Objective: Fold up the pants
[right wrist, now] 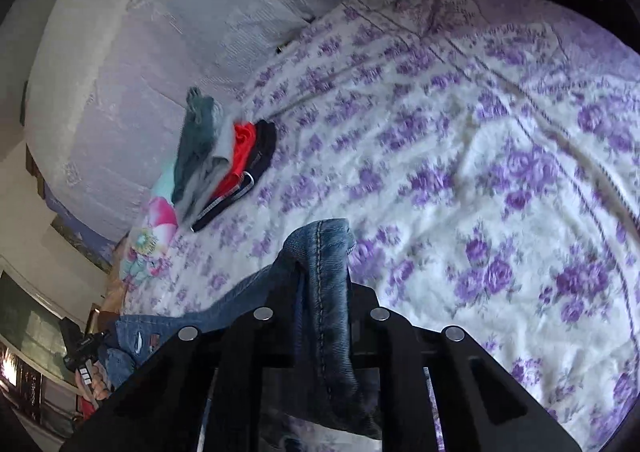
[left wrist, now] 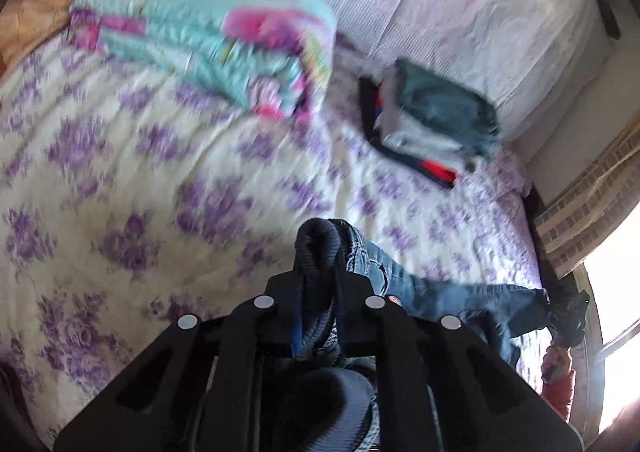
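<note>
Your left gripper (left wrist: 320, 272) pinches the ribbed waistband; the jeans (left wrist: 440, 292) stretch to frame right, where your right gripper (right wrist: 324, 280) pinches a leg hem over the bed (right wrist: 480, 171).

The left wrist camera sits just behind the left gripper (left wrist: 320, 252) and looks forward and downward over the bed (left wrist: 132, 155), close above it, with a window at 4 o'clock. The right wrist camera sits likewise behind the right gripper (right wrist: 320, 252), rolled to one side. Both views share the floral bedspread, the folded clothes stack (left wrist: 436, 119) (right wrist: 224, 159) and the jeans (left wrist: 432, 288) (right wrist: 320, 272) stretched between them.
</note>
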A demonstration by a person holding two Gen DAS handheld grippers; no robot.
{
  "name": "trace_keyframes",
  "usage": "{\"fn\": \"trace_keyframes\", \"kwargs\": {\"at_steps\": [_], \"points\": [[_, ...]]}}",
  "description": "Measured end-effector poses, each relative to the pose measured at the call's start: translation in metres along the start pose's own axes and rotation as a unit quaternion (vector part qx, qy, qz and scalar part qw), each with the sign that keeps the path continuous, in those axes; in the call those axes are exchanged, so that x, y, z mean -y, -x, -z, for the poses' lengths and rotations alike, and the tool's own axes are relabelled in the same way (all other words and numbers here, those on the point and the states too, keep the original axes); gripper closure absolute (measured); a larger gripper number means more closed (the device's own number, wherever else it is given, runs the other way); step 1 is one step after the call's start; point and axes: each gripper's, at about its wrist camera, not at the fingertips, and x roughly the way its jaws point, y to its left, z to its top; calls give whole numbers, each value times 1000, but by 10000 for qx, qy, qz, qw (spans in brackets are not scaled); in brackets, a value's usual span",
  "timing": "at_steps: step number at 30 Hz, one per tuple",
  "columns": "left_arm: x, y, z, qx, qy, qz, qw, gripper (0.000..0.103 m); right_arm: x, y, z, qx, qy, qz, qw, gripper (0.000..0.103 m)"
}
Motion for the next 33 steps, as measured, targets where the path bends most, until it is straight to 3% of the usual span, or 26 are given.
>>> {"fn": "trace_keyframes", "kwargs": {"at_steps": [3,10,12,14,16,17,18,20,25,27,30,33], "points": [[9,7,-16,332,37,128,9994,92,-24,6,-32,314,426,164,9985,91],[-11,-13,-42,866,629,-18,9943,92,-20,-55,-93,429,202,232,9986,93],[-32,-36,-45,655,933,-185,9933,91,-10,-87,-102,266,113,553,9981,93],[-57,-71,-44,162,1254,-472,9909,89,6,-132,-102,-201,84,908,9956,92],[-74,-87,-37,52,1485,-657,9867,78,20,-158,-95,-398,62,1238,9915,83],[-81,-85,-34,113,1595,-599,9853,68,26,-161,-91,-375,23,1339,9903,72],[-84,-81,-31,168,1658,-559,9844,49,32,-159,-86,-321,-61,1365,9901,64],[-87,-65,-25,303,1733,-507,9831,29,44,-153,-80,-301,-179,1223,9919,63],[-87,-13,-8,675,1671,-536,9822,24,60,-103,-70,-29,-549,1161,9917,63],[-87,5,3,777,1771,-477,9800,17,61,-79,-60,68,-753,959,9925,61],[-82,24,32,677,1901,-140,9793,16,50,-48,-24,-141,-798,445,9957,60],[-74,23,59,459,1865,9,9814,16,20,-25,33,-587,-423,100,9973,59]]}}
